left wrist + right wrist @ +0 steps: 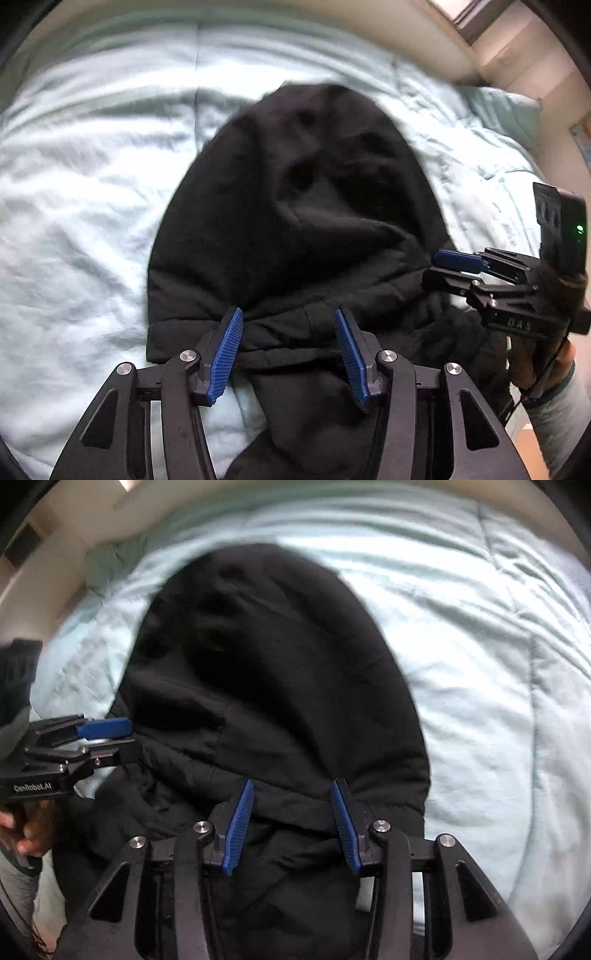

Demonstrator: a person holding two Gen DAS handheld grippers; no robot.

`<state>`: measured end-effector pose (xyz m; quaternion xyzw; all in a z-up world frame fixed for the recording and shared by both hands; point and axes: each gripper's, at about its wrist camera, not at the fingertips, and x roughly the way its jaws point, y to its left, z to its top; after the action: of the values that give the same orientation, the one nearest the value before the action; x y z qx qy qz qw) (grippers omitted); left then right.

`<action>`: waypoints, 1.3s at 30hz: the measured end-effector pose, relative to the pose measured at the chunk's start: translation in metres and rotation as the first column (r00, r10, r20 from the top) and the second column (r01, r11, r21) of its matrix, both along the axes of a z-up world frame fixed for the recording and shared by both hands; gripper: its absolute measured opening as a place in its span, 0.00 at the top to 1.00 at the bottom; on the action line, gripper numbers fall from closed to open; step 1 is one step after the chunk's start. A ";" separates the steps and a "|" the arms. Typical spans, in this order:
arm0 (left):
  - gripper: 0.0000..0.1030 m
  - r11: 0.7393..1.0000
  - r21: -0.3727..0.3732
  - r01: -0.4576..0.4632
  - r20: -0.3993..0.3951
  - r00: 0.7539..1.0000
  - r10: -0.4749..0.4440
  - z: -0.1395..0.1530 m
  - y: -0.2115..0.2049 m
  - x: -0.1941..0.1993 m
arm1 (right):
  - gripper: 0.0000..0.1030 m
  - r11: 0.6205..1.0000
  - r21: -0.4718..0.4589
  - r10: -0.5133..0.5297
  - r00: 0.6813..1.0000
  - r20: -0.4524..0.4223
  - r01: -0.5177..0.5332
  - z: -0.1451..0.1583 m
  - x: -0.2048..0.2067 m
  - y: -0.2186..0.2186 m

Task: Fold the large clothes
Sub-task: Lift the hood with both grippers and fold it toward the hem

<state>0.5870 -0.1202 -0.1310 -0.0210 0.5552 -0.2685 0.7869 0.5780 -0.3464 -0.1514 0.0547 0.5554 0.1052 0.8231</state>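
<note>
A black padded jacket (295,206) lies bunched on a pale mint quilt (81,184). It also fills the middle of the right wrist view (266,672). My left gripper (288,317) is open, its blue pads on either side of a fold at the jacket's near edge. My right gripper (291,788) is open, its jaws on either side of the jacket's near hem. The right gripper also shows at the right of the left wrist view (458,260), at the jacket's edge. The left gripper shows at the left of the right wrist view (107,729).
The quilt covers the bed on all sides of the jacket (498,701). A mint pillow (506,110) lies at the head of the bed by a beige wall (517,55). The person's hand (532,354) holds the right gripper.
</note>
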 end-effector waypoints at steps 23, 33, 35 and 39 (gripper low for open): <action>0.41 0.987 -0.092 -0.133 0.015 0.991 0.135 0.036 0.065 0.031 | 0.36 0.997 0.029 -0.073 0.997 0.030 0.072 0.030 -0.003 -0.052; 0.41 0.950 -0.279 -0.138 -0.236 0.969 0.072 -0.018 0.069 0.089 | 0.34 0.988 0.142 -0.050 0.998 -0.036 0.055 0.010 0.048 -0.070; 0.41 0.951 -0.287 -0.117 -0.245 0.969 0.046 -0.024 0.061 0.094 | 0.33 0.991 0.135 -0.013 0.999 -0.042 0.019 0.003 0.059 -0.065; 0.41 0.955 -0.279 -0.102 -0.245 0.969 0.031 -0.033 0.049 0.101 | 0.30 0.989 0.145 0.003 0.999 -0.050 0.004 -0.012 0.072 -0.055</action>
<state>0.6885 -0.0710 -0.1636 -0.1868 0.5992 -0.3156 0.7117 0.6496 -0.4015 -0.1637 0.1172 0.5668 0.1436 0.8027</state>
